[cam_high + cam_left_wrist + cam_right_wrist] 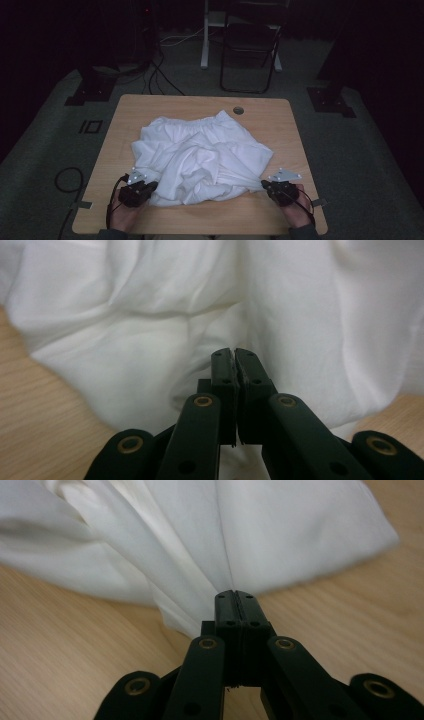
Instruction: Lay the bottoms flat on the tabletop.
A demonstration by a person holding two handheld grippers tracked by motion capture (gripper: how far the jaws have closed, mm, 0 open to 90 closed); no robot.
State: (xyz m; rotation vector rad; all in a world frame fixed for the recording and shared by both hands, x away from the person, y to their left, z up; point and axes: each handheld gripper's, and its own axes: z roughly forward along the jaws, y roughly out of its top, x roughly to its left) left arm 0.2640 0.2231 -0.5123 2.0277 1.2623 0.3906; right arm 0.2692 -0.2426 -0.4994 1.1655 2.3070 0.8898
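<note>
A crumpled white garment (200, 155) with a gathered waistband at its far side lies in the middle of a wooden table (200, 102). At the cloth's near left edge my left gripper (151, 186) is shut; in the left gripper view its jaws (234, 353) meet with a thin fold of the white garment (150, 340) pinched between them. My right gripper (264, 184) is at the near right corner. In the right gripper view its jaws (235, 594) are closed on the garment (200, 530), whose folds fan out taut from the tips over the tabletop (75, 645).
A round cable hole (238, 110) sits at the table's far right. Beyond the table a folding chair (250, 45) and black stand bases (92, 85) stand on grey carpet, with cables (160, 75) between them. A cable loop (67, 180) lies on the floor at left.
</note>
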